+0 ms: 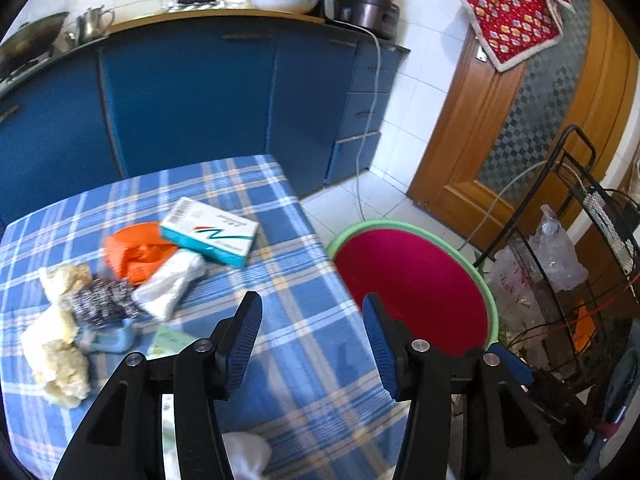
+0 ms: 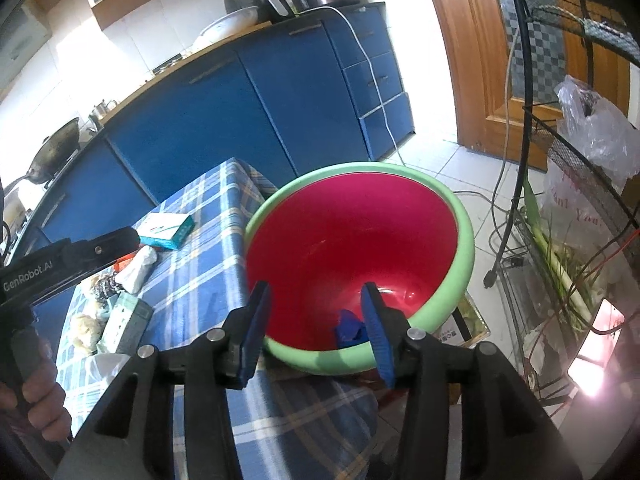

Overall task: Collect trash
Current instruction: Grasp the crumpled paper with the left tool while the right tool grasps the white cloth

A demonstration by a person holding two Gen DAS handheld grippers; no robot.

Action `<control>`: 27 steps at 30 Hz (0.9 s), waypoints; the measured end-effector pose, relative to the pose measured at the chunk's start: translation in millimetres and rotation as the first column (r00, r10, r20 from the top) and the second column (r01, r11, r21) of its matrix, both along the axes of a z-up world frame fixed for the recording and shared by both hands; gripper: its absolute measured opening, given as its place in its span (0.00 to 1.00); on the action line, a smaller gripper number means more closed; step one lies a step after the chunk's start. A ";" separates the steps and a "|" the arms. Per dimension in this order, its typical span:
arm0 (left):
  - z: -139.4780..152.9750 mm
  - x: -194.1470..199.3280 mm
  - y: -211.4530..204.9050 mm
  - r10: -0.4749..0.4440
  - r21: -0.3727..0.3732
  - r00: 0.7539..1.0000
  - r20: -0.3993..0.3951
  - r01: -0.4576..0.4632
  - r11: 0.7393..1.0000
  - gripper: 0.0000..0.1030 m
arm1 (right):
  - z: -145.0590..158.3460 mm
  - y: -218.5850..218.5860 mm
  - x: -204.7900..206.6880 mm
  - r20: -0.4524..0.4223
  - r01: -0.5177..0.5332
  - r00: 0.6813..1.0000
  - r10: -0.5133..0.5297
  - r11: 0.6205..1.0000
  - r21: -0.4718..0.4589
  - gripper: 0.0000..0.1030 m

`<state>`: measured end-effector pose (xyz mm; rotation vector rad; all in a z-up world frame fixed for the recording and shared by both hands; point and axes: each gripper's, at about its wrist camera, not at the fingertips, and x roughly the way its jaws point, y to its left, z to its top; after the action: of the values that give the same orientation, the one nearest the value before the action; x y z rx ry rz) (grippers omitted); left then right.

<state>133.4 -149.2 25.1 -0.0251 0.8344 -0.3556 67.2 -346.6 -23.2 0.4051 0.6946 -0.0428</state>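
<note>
Trash lies on the blue plaid tablecloth (image 1: 304, 360): a white and teal box (image 1: 210, 232), an orange wrapper (image 1: 136, 250), a white packet (image 1: 170, 284), a speckled wad (image 1: 102, 302) and yellowish crumpled tissues (image 1: 60, 360). My left gripper (image 1: 312, 312) hangs open over the table's right edge with nothing between its fingers. A red bin with a green rim (image 2: 466, 240) stands beside the table. My right gripper (image 2: 316, 296) is open above the bin's near rim, also holding nothing. A crumpled blue scrap (image 2: 350, 328) lies inside the bin.
Blue kitchen cabinets (image 1: 192, 92) run behind the table. A black wire rack (image 2: 580, 184) with plastic bags and leeks stands right of the bin. A white cable (image 2: 380, 92) trails onto the tiled floor by the wooden door (image 1: 500, 140). A hand (image 2: 36, 396) grips the left tool's handle.
</note>
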 end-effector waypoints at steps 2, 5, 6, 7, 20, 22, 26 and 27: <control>2.1 -3.4 12.1 0.023 -0.001 1.000 0.002 -0.023 1.000 0.53 | 3.4 4.4 -2.4 0.005 -0.005 1.000 0.005 1.000 -0.007 0.48; 4.0 -7.5 27.8 0.054 -0.005 0.999 0.007 -0.054 0.999 0.53 | 8.9 12.1 -5.8 0.013 -0.016 1.000 0.016 1.000 -0.017 0.49; 5.0 -9.2 34.7 0.068 -0.004 0.998 0.009 -0.068 0.998 0.53 | 10.0 13.3 -6.8 0.014 -0.020 1.000 0.020 1.000 -0.019 0.49; 5.9 -10.5 40.9 0.079 -0.002 0.997 0.011 -0.079 0.997 0.53 | 11.8 16.5 -8.1 0.016 -0.025 1.000 0.025 0.999 -0.022 0.49; 1.1 -27.9 119.1 0.238 0.032 0.971 0.031 -0.239 0.970 0.54 | 24.3 53.4 -18.6 0.027 -0.081 0.996 0.083 0.995 -0.060 0.54; -4.0 -29.2 132.5 0.268 0.053 0.963 0.030 -0.270 0.961 0.54 | 25.4 59.0 -19.8 0.028 -0.090 0.995 0.092 0.994 -0.065 0.57; -13.1 -30.2 153.0 0.310 0.059 0.951 0.016 -0.311 0.949 0.55 | 26.2 68.9 -20.6 0.024 -0.102 0.994 0.104 0.992 -0.078 0.59; -16.1 -30.4 158.3 0.319 0.062 0.948 0.012 -0.319 0.946 0.55 | 26.1 71.2 -20.6 0.023 -0.103 0.994 0.105 0.992 -0.079 0.59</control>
<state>102.9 9.0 9.1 -0.0999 0.8236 -0.0228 46.6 -275.3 2.8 0.2936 0.6840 0.0337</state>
